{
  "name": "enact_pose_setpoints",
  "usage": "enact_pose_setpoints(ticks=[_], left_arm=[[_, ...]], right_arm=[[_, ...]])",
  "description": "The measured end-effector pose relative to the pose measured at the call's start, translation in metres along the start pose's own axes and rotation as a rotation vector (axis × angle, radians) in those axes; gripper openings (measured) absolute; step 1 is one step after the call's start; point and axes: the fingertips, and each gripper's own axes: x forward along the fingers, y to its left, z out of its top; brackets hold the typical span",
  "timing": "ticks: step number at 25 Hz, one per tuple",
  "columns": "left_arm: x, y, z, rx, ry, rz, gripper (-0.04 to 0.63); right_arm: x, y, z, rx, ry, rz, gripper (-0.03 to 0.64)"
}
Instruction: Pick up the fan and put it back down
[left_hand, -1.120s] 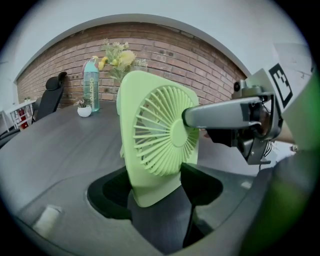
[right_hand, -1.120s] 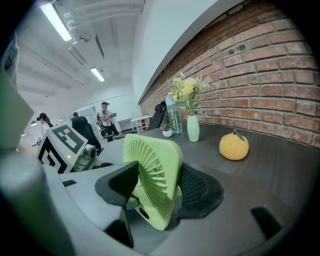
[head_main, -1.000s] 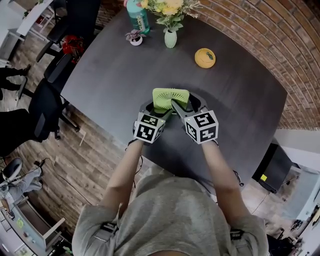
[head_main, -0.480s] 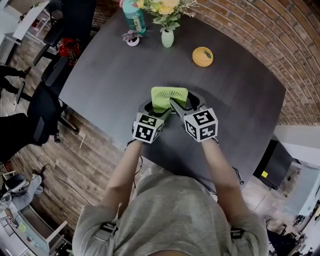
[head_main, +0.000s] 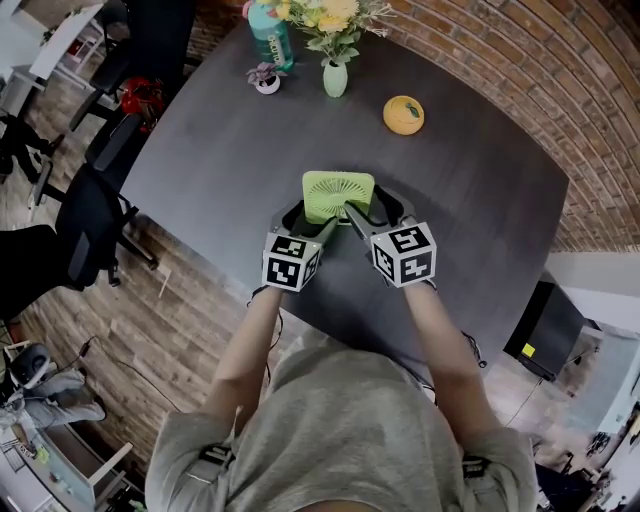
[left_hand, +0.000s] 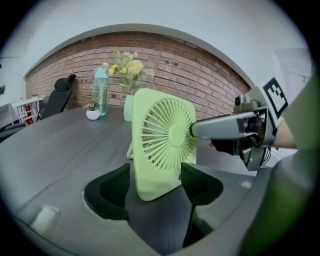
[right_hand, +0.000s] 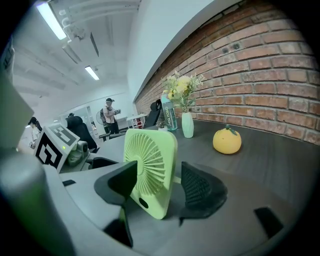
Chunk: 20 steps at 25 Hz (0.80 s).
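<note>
A light green square fan (head_main: 338, 195) stands tilted back on the dark table (head_main: 200, 150), just ahead of both grippers. My left gripper (head_main: 305, 215) is open, with a black pad close to each side edge of the fan (left_hand: 162, 145); a thin strip of table shows beside the left pad. My right gripper (head_main: 372, 207) is open too, one jaw in front of the fan's grille (right_hand: 150, 170) and the other behind it. One of its fingers (left_hand: 220, 126) reaches the grille's centre. The fan's lower edge seems to rest on the table.
Farther back on the table are an orange-shaped object (head_main: 404, 115), a pale vase of flowers (head_main: 335, 77), a teal bottle (head_main: 272, 35) and a tiny plant pot (head_main: 266, 80). Office chairs (head_main: 90, 210) stand off the left edge. A brick wall (head_main: 560, 90) runs along the right.
The left gripper has drawn back slightly toward the person. The fan and the right gripper stay almost where they were.
</note>
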Motion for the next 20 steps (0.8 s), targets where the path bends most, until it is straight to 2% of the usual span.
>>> enact_pose_setpoints(ticks=[8,11,13,20], left_arm=[[-0.033,-0.015,0.015,-0.036,-0.075,0.017,0.294],[-0.048,-0.026,0.017,-0.032,-0.094,0.035,0.229],[-0.057,-0.033,0.016,-0.022,-0.102,0.049,0.196],[-0.085,-0.066,0.012,-0.028,-0.150,0.091,0.065]], right_arm=[[-0.033,0.013,-0.004,-0.047,-0.018,-0.028,0.258],[-0.050,0.022,-0.007,-0.046,-0.037,-0.021,0.241],[-0.062,0.028,-0.009,-0.050,-0.047,-0.023,0.188],[-0.105,0.042,-0.019,-0.055,-0.085,-0.033,0.081]])
